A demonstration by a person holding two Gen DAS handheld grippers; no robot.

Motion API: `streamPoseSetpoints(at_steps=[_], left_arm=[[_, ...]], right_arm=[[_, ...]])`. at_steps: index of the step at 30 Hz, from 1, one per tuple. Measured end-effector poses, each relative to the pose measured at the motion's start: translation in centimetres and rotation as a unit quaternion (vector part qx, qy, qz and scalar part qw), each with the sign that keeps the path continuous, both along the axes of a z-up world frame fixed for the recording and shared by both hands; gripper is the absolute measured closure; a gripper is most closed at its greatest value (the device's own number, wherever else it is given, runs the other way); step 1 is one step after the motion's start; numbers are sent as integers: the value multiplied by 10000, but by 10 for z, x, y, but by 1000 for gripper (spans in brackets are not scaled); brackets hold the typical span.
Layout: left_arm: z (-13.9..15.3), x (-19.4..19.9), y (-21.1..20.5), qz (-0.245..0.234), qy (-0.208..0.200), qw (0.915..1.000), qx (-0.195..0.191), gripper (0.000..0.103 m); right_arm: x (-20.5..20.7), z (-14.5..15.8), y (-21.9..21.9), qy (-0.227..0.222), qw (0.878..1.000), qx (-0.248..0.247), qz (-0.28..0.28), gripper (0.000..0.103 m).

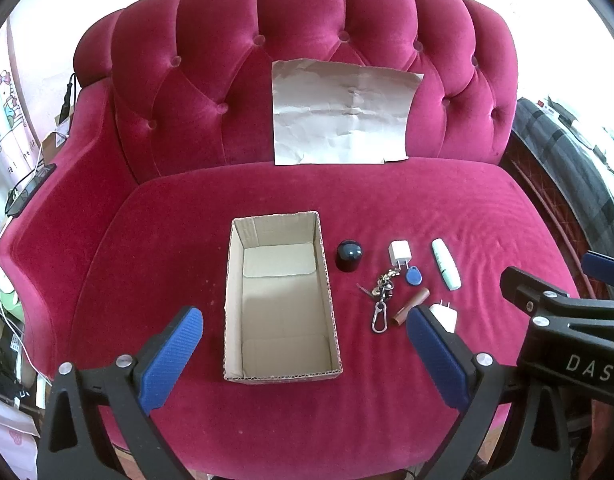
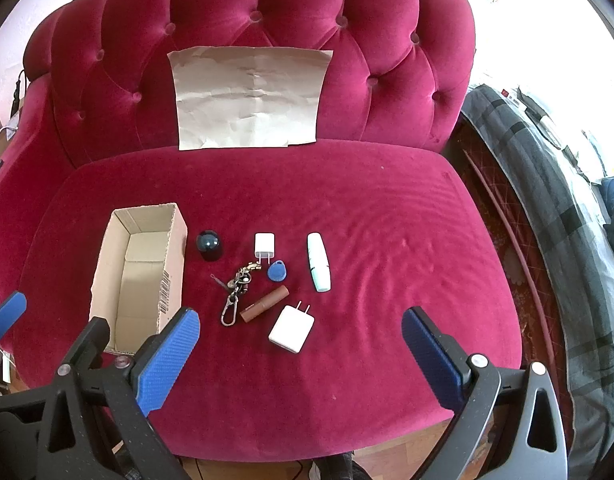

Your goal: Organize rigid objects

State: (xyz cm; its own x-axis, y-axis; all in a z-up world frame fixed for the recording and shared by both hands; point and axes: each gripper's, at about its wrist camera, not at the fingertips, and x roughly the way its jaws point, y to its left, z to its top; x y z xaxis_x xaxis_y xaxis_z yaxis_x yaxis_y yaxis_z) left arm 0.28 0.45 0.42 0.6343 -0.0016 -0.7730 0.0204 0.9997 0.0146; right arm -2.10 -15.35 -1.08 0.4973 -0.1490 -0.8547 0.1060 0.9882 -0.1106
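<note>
Right wrist view shows the larger white charger (image 2: 291, 328) whole; the left view half hides it. Both hand-held grippers, left (image 1: 305, 322) and right (image 2: 301, 322), gape wide, empty, above the sofa seat's (image 2: 387, 240) front edge; cardboard box (image 1: 279, 300) sits left of the trinkets.

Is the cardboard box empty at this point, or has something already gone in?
Empty. The cardboard box shows only its bare floor flaps in the left wrist view; the small items lie on the sofa cushion beside it.

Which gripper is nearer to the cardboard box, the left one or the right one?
Left. The left gripper is open around the cardboard box, one finger on each side. The right gripper is open beside it, over the small objects.
</note>
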Motion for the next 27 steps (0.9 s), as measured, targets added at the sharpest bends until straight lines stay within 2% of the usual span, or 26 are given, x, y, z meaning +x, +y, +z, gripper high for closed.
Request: streamPoseSetpoints(at_steps=[27], left_arm=[[-9, 5, 15, 156, 28, 9998, 79, 0]], right_arm=[[4, -4, -3, -46, 10000, 52, -23, 0]])
